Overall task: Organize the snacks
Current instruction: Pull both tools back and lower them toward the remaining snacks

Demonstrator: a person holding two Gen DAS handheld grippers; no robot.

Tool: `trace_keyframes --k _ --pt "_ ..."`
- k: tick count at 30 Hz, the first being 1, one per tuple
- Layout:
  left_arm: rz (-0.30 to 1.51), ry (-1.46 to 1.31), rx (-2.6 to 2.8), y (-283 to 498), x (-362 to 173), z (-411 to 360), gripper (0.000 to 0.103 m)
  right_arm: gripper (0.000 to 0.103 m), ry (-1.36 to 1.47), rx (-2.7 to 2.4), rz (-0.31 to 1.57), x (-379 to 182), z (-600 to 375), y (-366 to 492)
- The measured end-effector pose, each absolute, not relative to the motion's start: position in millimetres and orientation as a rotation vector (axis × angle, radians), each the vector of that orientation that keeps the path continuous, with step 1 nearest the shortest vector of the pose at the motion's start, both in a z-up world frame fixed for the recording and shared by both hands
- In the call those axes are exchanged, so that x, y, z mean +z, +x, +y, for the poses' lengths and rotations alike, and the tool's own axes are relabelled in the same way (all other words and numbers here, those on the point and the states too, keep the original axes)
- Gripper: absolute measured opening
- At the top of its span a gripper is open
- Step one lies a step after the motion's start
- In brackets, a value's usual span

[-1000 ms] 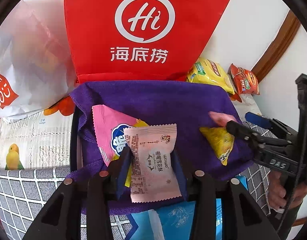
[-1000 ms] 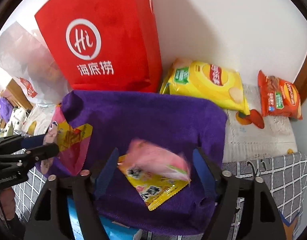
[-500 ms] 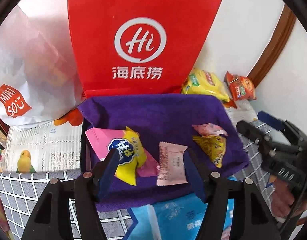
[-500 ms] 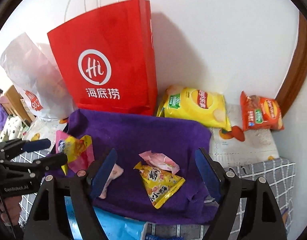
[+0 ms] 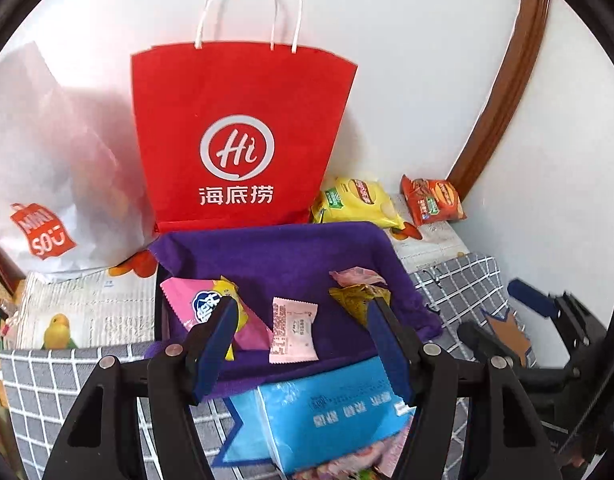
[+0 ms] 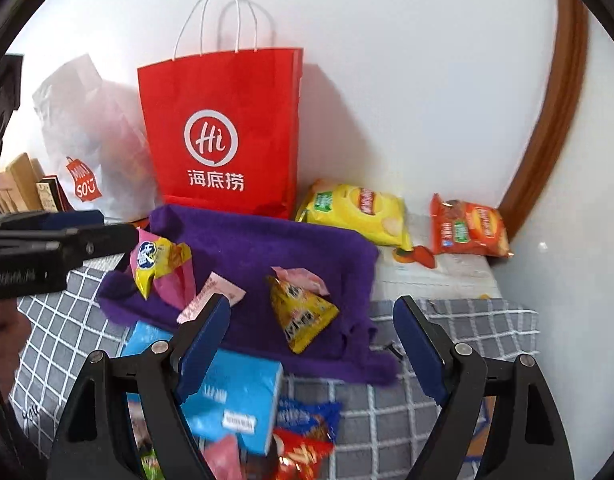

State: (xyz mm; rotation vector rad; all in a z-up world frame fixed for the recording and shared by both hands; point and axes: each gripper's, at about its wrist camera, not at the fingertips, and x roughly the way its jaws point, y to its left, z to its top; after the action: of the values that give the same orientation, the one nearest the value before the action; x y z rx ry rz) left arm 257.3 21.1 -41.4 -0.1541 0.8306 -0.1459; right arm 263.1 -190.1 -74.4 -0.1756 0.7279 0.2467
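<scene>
White wall, grid-cloth surface [image 6: 447,360], purple towel [image 5: 275,256] laid near its back edge.
Pale pink packet [image 5: 293,330] just released onto towel; left tongs [image 5: 299,344] and right tongs [image 6: 313,344] wide, empty, drawn back for another snack.

- The white bag [image 5: 47,184] is translucent; its contents are only a pink blur.
- The blue box [image 5: 327,412] hides the packets [image 6: 307,436] behind it in part, and the bottom edge cuts them off.
- The left finger covers part of the pink packet [image 5: 187,300].
- Small print on the pale sachet [image 5: 293,330] is unreadable.
- The right gripper [image 5: 547,332] is cut off at the picture's edge.
</scene>
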Motion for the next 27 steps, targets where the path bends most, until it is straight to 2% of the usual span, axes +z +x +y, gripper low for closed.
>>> trace_keyframes --k 11,19,27 --pt "0.828 -0.143 -0.111 173 -31 12 0.065 0.084 -0.046 0.309 0.704 -54 -224 184" --pt "0.782 -0.108 -0.050 105 -29 5 0.065 0.086 0.028 0.285 0.707 -60 -243 133" --pt "0.802 -0.189 -0.037 74 -33 27 0.065 0.086 0.046 0.263 0.627 -58 -257 93"
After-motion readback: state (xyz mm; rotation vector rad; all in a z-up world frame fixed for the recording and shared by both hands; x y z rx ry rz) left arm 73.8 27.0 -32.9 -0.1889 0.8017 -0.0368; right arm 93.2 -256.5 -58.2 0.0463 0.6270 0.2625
